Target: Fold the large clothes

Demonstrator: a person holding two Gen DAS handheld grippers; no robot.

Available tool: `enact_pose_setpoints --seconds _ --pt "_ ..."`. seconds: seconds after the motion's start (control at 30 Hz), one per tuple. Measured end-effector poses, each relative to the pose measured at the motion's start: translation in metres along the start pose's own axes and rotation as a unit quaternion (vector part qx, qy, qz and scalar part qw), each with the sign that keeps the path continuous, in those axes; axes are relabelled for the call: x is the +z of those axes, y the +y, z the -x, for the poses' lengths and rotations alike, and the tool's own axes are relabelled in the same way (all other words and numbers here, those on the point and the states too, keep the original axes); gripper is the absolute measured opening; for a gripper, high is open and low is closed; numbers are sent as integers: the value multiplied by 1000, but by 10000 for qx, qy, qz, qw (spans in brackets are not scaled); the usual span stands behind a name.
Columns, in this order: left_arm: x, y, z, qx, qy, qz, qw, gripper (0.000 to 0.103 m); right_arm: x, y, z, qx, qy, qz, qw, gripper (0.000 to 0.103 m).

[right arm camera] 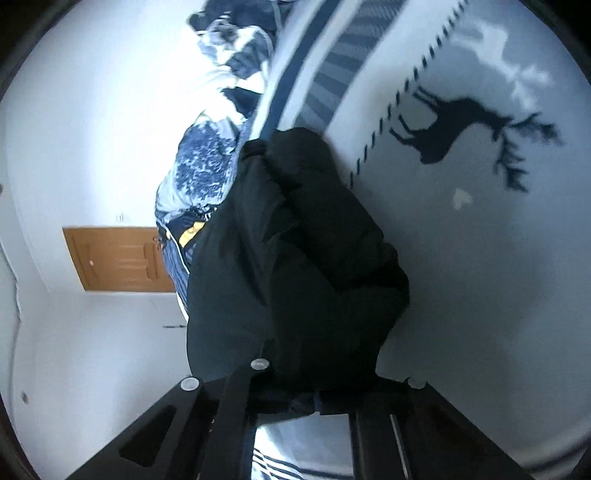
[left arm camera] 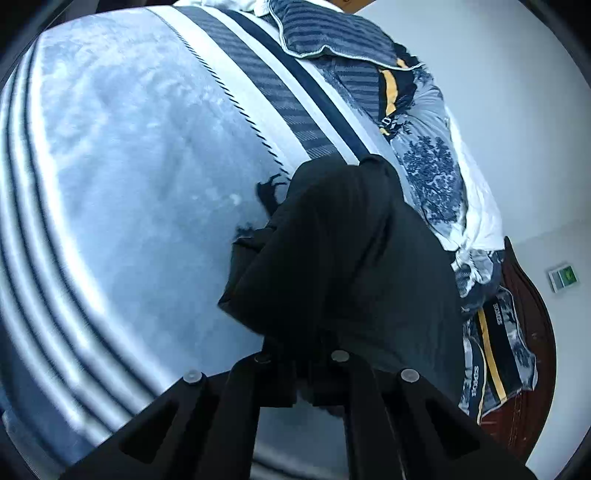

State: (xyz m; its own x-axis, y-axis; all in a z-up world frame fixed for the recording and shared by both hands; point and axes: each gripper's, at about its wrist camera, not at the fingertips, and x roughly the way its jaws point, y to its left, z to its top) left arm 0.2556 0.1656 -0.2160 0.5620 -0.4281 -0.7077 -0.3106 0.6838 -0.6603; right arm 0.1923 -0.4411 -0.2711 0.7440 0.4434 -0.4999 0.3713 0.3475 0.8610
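Your left gripper (left arm camera: 303,384) and right gripper (right arm camera: 295,391) both pinch the black garment (left arm camera: 343,258) at frame centre; lift evenly, keeping it taut above the bedspread (left arm camera: 129,166)

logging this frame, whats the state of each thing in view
left gripper: shut on the black garment
right gripper: shut on the black garment
black garment: bunched, held up off the bed at both grippers
bed cover: spread flat
quilt: crumpled in a heap along the bed's edge
pillow: lying at the bed's far end
door: closed
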Motion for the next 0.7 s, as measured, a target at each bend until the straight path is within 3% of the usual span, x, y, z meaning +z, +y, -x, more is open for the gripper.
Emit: enact_pose_setpoints --seconds 0.27,0.43,0.6,0.7 --pt "-72 32 74 599 -10 -697 9958 3 -81 -11 82 -147 -58 344 9993 5" --pt "-105 44 82 1067 29 -1088 9883 3 -125 -41 123 -548 99 598 9967 5" --pt "-114 30 88 1293 -249 -1376 9817 3 -131 -41 131 -729 -7 728 9947 5" --pt "-120 19 96 1514 -410 -1691 9730 3 -135 -28 141 -846 -106 1010 9912 5"
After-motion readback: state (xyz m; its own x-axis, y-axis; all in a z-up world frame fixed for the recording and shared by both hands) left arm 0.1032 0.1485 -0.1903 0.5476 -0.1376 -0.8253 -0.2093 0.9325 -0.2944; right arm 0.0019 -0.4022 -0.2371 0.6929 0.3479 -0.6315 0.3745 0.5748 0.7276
